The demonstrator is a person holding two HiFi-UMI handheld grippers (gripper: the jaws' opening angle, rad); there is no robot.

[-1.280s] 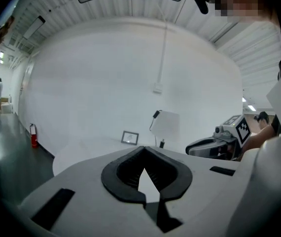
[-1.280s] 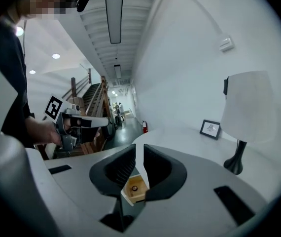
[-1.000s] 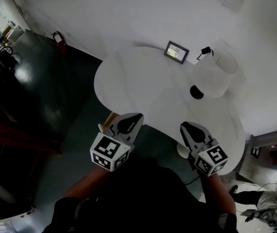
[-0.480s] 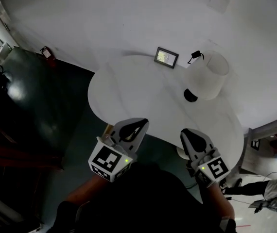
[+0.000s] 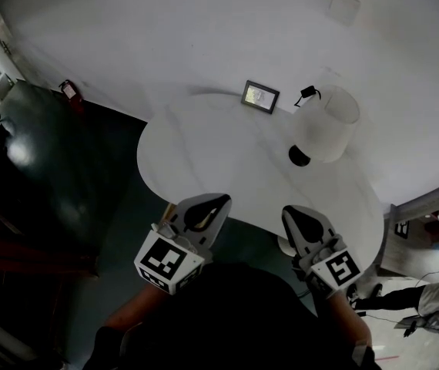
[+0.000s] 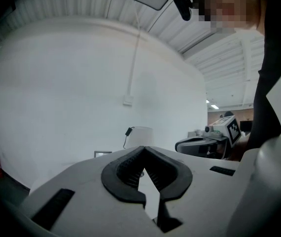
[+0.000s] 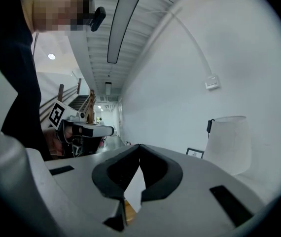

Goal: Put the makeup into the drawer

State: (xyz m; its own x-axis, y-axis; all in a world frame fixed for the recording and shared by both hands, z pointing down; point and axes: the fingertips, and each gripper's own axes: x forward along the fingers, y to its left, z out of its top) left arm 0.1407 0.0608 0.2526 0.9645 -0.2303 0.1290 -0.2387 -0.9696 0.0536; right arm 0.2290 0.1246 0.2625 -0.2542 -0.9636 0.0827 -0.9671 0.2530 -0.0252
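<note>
No makeup and no drawer show in any view. In the head view my left gripper [image 5: 218, 200] and my right gripper [image 5: 287, 210] hang side by side over the near edge of a round white table [image 5: 204, 153], both pointing across it. The left gripper [image 6: 143, 148] has its dark pads meeting at the tips, with nothing between them. The right gripper [image 7: 139, 146] has its jaws closing the last bit, and the tips touch with nothing held. Each gripper view catches the other gripper off to the side.
A white lamp [image 5: 329, 129] with a dark base stands at the table's far right. A small framed picture [image 5: 259, 96] is at the far edge by the white wall. A black plug [image 5: 307, 92] hangs near the lamp. Dark floor lies to the left, with a red extinguisher [image 5: 68, 91].
Both grippers have come up a little and stay near the table's near edge. The head view has shifted, so the table, the lamp and the picture sit slightly further left in the frame.
</note>
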